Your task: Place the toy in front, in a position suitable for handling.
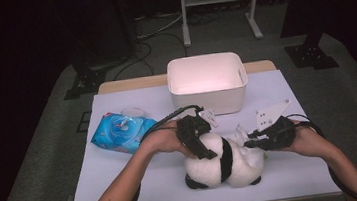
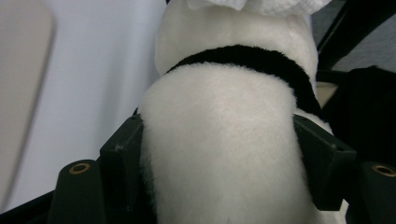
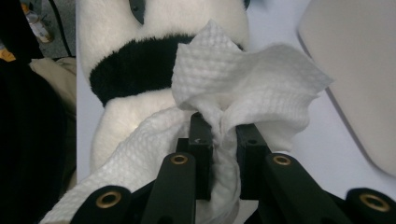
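A pale lavender counter (image 1: 125, 186) sits mid-frame in a dim room with grey floor and a metal stand at the top. The plush panda (image 1: 223, 165) lies at lower centre, its long axis running left to right across the frame. The left gripper (image 1: 196, 138) straddles its white body, jaws touching the fur on both sides. The right gripper (image 1: 251, 140) is clamped on a white wipe (image 3: 243, 88) against the panda. Behind stand a white bin (image 1: 208, 83) and, at left, a blue wipes pack (image 1: 122, 131), print unreadable.

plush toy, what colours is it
White plush toy with a black band around it, clearest in the left gripper view.
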### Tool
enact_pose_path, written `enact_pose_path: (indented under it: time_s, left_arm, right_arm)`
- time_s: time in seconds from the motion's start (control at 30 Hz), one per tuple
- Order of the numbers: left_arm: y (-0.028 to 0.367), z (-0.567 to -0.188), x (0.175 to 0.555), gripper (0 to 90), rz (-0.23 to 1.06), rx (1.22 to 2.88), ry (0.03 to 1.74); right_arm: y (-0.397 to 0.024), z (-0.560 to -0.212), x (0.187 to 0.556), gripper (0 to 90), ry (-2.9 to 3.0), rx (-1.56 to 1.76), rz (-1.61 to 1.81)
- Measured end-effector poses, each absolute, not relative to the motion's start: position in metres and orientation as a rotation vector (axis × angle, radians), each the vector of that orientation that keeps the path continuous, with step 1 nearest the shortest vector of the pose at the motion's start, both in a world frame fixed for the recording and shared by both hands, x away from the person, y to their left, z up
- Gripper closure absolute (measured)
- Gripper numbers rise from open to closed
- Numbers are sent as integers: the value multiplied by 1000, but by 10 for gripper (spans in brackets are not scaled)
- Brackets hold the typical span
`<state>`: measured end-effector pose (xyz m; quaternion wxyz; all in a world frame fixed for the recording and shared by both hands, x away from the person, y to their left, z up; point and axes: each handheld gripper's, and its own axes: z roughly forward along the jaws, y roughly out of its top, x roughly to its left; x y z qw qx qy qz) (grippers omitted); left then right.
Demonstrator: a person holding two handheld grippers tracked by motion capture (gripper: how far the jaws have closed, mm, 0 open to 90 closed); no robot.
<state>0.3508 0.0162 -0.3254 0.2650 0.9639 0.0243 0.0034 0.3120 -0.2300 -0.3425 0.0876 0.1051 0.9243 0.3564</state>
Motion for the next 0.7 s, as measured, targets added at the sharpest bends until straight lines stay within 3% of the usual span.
enact_pose_path:
  time_s: [0.13, 0.5, 0.7]
  left_arm:
    - [19, -316, 354, 268, 90, 2632, 61]
    - [41, -323, 347, 102, 34, 2536, 172]
    - [53, -314, 344, 72, 31, 2506, 237]
  right_arm:
    - [-224, -339, 324, 792, 2744, 331, 1067]
    - [-207, -356, 318, 794, 2776, 324, 1059]
    - [-206, -357, 310, 796, 2786, 301, 1043]
